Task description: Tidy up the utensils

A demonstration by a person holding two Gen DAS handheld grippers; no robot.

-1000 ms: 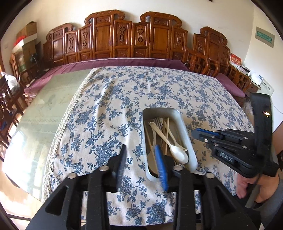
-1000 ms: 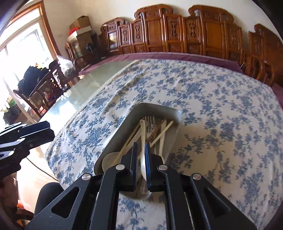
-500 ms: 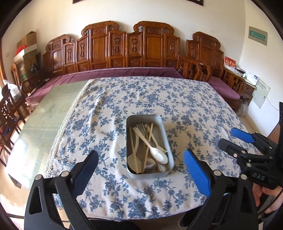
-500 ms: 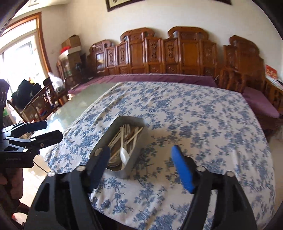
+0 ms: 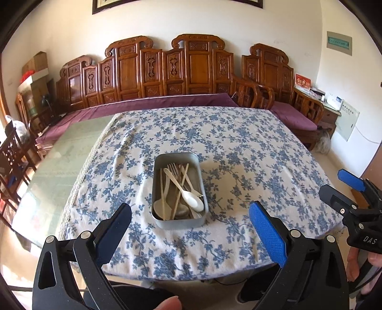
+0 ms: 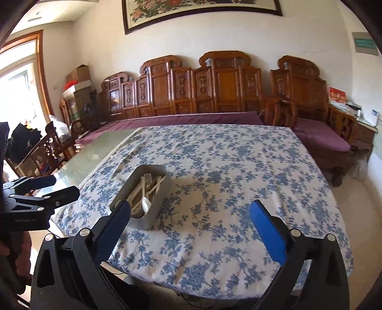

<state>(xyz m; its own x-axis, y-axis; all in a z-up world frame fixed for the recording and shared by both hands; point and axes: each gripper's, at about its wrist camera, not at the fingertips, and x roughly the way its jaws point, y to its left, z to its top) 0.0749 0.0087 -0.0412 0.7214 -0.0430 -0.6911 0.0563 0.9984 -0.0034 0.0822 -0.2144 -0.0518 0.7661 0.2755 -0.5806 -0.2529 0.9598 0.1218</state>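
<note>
A grey metal tray stands on the blue-flowered tablecloth near the table's front edge. In it lie a white spoon, a fork, chopsticks and other pale utensils. The tray also shows in the right wrist view. My left gripper is wide open and empty, held back off the front edge, in line with the tray. My right gripper is wide open and empty, back off the edge, right of the tray; it also shows at the right of the left wrist view.
The cloth covers the right part of a glass-topped table. A carved wooden bench with purple cushions runs behind the table. Dark chairs stand at the left. A framed picture hangs on the wall.
Both grippers have opened wide and pulled back and up from the tray. The right gripper was shut over the utensils a second ago; the white spoon now lies in the tray.
</note>
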